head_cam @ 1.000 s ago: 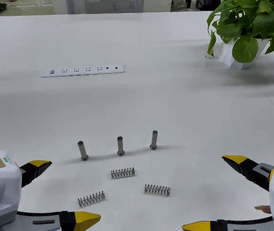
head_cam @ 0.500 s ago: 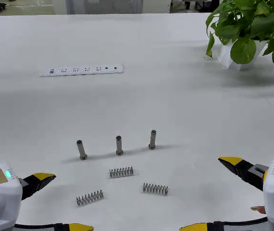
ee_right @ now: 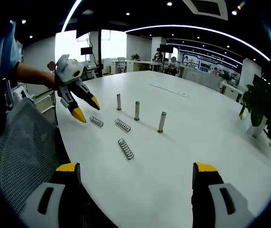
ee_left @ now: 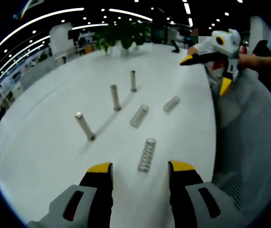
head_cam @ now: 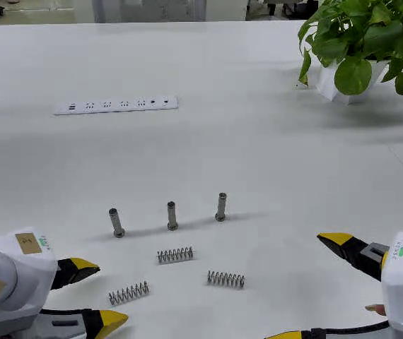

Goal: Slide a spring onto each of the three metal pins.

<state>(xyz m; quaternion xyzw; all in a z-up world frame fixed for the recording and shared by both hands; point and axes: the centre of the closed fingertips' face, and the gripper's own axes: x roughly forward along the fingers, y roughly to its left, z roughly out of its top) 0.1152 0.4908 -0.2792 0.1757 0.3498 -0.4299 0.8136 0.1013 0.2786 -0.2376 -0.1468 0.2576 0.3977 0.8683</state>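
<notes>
Three metal pins stand upright in a row on the white table: left pin (head_cam: pixel 117 222), middle pin (head_cam: pixel 172 215), right pin (head_cam: pixel 220 207). In front of them three springs lie flat: left spring (head_cam: pixel 129 293), middle spring (head_cam: pixel 175 255), right spring (head_cam: pixel 225 279). My left gripper (head_cam: pixel 101 293) is open at the bottom left, its yellow tips just left of the left spring. In the left gripper view that spring (ee_left: pixel 146 155) lies just ahead of the open left gripper (ee_left: pixel 140 167). My right gripper (head_cam: pixel 311 288) is wide open at the bottom right, apart from the right spring (ee_right: pixel 126 148).
A white power strip (head_cam: pixel 117 105) lies further back on the left. A potted plant (head_cam: pixel 360 42) stands at the far right corner. A grey mesh chair (ee_right: pixel 16 152) sits at the table's near edge.
My left gripper has swung in to the right, bringing its tips close to the left spring. The right gripper has hardly moved. Pins and springs lie as before.
</notes>
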